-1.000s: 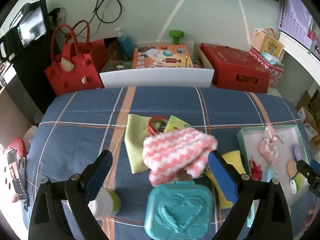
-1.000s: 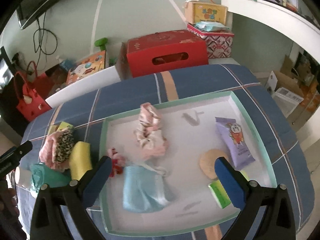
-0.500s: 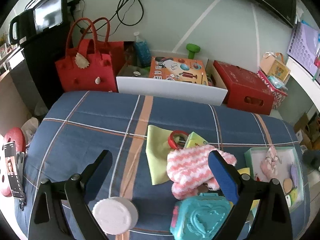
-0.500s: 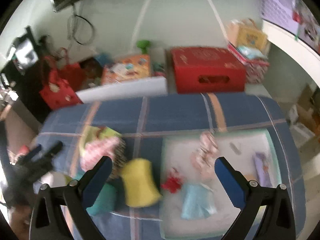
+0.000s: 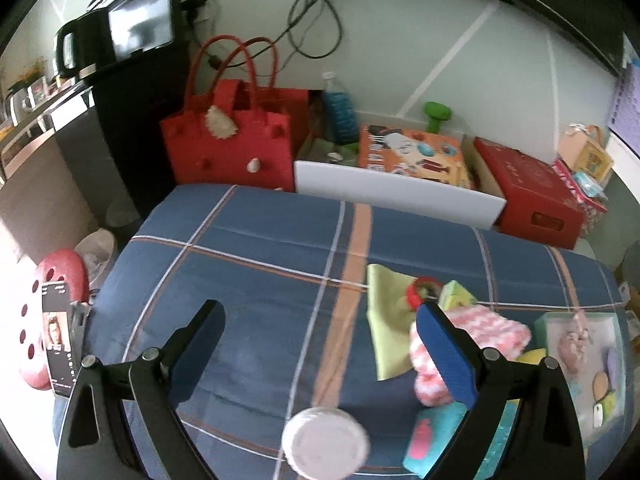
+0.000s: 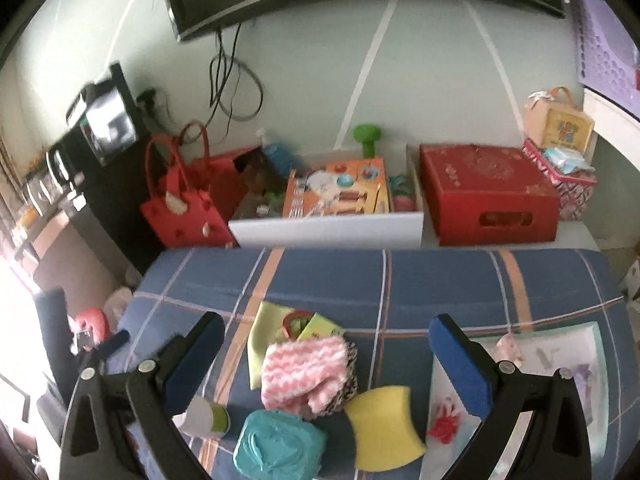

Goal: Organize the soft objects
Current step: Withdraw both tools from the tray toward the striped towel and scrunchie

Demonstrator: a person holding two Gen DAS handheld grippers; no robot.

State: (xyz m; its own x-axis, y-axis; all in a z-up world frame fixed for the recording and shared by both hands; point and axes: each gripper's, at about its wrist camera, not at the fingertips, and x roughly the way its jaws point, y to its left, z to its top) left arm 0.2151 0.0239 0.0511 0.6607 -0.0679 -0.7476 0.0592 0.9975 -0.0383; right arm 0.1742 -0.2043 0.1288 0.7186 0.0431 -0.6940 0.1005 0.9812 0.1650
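A pink-and-white knitted cloth (image 6: 306, 368) lies in a heap on the blue plaid table, over a leopard-print piece and beside a yellow-green cloth (image 6: 260, 344). A yellow sponge (image 6: 384, 426) lies to its right. The mint-rimmed tray (image 6: 600, 332) at the right holds a pink scrunchie (image 6: 506, 350) and a red hair tie (image 6: 442, 428). My right gripper (image 6: 326, 354) hangs open above the heap, holding nothing. My left gripper (image 5: 320, 344) is open over bare tablecloth, left of the knitted cloth (image 5: 492, 336).
A teal heart-embossed case (image 6: 278, 446) and a white-lidded jar (image 5: 325, 442) sit near the table's front edge. Behind the table stand a red felt bag (image 6: 184, 208), a white bin of toys (image 6: 328, 228) and a red box (image 6: 486, 196). A red stool (image 5: 52, 300) stands left.
Both grippers have pulled back and swung left. The right one left the tray and now looks over the heap of cloths. The left one now faces bare tablecloth.
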